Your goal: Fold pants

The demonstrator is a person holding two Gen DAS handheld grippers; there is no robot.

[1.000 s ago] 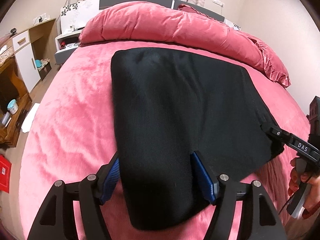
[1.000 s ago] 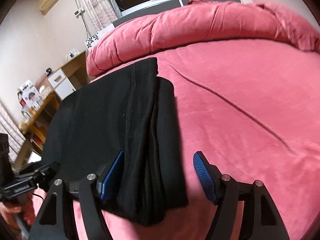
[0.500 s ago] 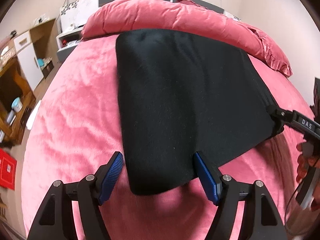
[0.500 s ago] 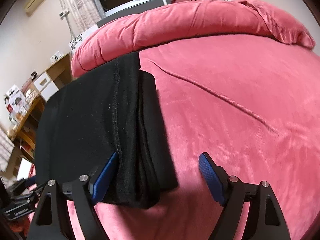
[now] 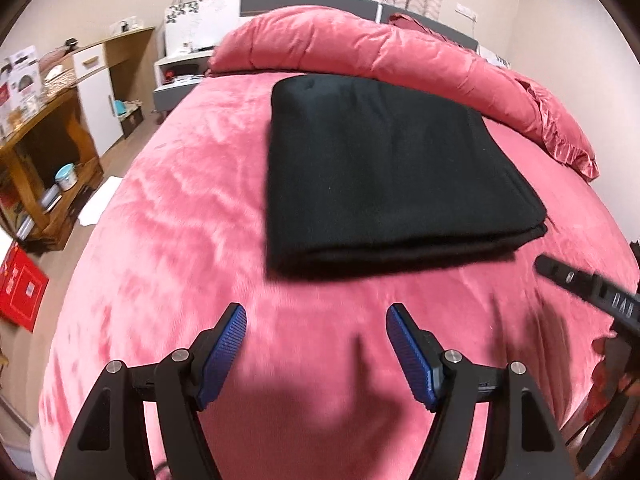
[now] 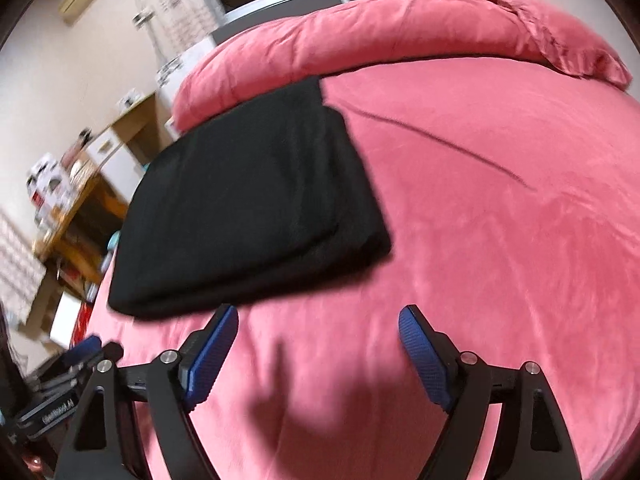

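Note:
The black pants point(image 5: 384, 172) lie folded into a flat stacked rectangle on the pink bed point(image 5: 180, 220), just in front of the rolled pink duvet. They also show in the right wrist view point(image 6: 256, 204). My left gripper point(image 5: 316, 320) is open and empty, held back from the near edge of the pants. My right gripper point(image 6: 318, 322) is open and empty, just short of the near edge of the pants. The tip of the right gripper point(image 5: 576, 284) shows at the right edge of the left wrist view.
A rolled pink duvet point(image 5: 380, 44) lies across the head of the bed. A wooden desk with shelves point(image 5: 44, 152) and a white cabinet stand to the left. A red box point(image 5: 20, 292) lies on the floor by the bed.
Both grippers have pulled back off the pants toward the foot of the bed. The pants, which lay between the jaws of each gripper, now lie free and folded.

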